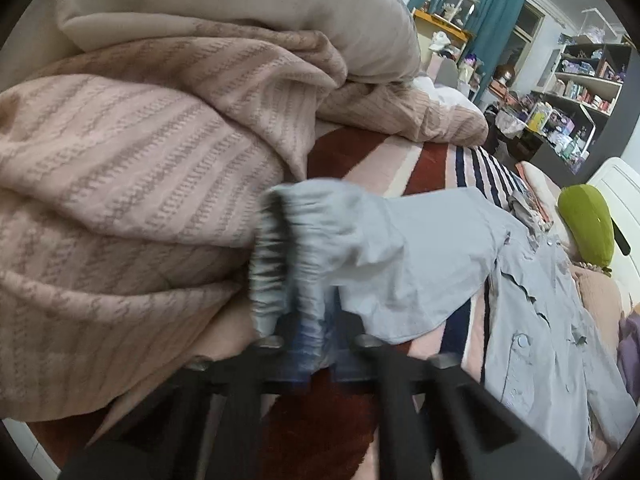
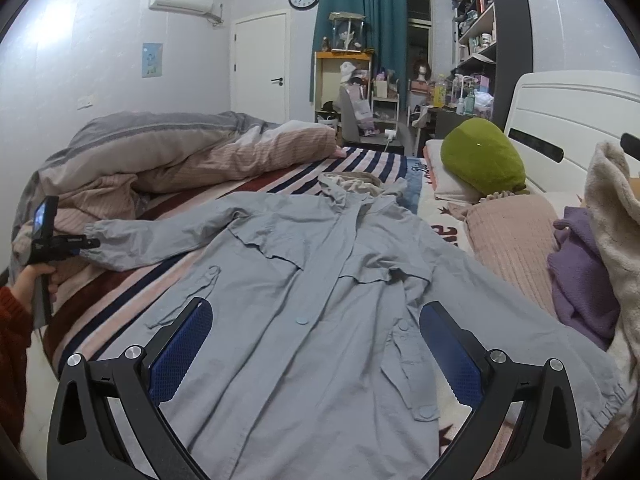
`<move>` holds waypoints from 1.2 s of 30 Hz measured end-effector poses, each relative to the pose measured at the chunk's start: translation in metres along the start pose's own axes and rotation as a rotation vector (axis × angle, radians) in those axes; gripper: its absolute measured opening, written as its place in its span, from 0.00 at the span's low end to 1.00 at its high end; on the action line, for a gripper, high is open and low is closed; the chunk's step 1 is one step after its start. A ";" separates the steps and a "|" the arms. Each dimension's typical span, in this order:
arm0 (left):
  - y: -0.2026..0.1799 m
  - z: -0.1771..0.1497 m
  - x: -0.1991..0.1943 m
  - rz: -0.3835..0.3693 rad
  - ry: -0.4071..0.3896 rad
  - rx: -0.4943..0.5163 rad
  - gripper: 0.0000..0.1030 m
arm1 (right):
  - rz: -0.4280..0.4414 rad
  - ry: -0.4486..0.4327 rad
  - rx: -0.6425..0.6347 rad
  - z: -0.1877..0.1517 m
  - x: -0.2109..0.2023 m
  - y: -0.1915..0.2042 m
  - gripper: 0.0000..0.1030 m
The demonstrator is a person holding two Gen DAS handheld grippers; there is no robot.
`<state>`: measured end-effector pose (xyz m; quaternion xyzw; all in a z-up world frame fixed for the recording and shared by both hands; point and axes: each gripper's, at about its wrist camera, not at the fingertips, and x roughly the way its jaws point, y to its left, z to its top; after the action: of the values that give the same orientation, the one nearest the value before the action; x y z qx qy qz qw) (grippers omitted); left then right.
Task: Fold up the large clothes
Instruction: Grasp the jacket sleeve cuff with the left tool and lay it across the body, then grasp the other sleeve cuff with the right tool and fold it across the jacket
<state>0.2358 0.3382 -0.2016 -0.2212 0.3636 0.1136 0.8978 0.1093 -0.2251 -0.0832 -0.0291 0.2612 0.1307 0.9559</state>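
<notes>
Grey-blue coat flat on bed, left cuff pinched

Coat [image 2: 312,300] lies face up, spread across the striped bed [image 2: 120,312], hood toward the headboard [image 2: 568,120]. Left gripper [image 1: 310,344] is clamped on the elastic cuff [image 1: 280,248] at the bed's edge, beside the pink duvet [image 1: 120,184]. Right gripper [image 2: 316,344] hovers over the coat's lower front, jaws wide apart, holding nothing. Green pillow [image 2: 484,156] sits by the headboard.

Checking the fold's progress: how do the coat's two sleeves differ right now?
The left sleeve stretches out sideways toward the heaped duvet, its gathered cuff pinched in the left gripper; the right sleeve runs down alongside the coat's body, its cuff free. The right gripper hovers open, holding neither. Both are pale blue with elastic cuffs.
</notes>
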 end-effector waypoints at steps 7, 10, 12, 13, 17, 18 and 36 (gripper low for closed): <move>-0.030 0.008 -0.036 -0.072 -0.083 0.033 0.03 | 0.009 0.001 0.057 -0.009 -0.001 -0.014 1.00; -0.067 0.012 -0.061 -0.135 -0.131 0.094 0.02 | 0.010 -0.004 0.080 -0.014 -0.006 -0.023 1.00; -0.103 0.007 -0.081 -0.195 -0.170 0.163 0.02 | 0.010 -0.016 0.094 -0.017 -0.012 -0.030 1.00; -0.119 0.003 -0.087 -0.228 -0.178 0.192 0.02 | 0.009 -0.022 0.100 -0.018 -0.015 -0.034 1.00; -0.194 -0.030 -0.109 -0.383 -0.157 0.339 0.02 | 0.004 -0.038 0.108 -0.025 -0.028 -0.050 1.00; -0.217 -0.046 -0.109 -0.439 -0.116 0.377 0.02 | 0.004 -0.038 0.107 -0.027 -0.030 -0.053 1.00; -0.275 -0.152 -0.104 -0.465 0.077 0.632 0.52 | 0.063 0.027 0.142 -0.043 -0.018 -0.070 1.00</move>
<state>0.1713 0.0199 -0.1388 -0.0142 0.3542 -0.2187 0.9091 0.0921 -0.3025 -0.1123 0.0455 0.2833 0.1416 0.9474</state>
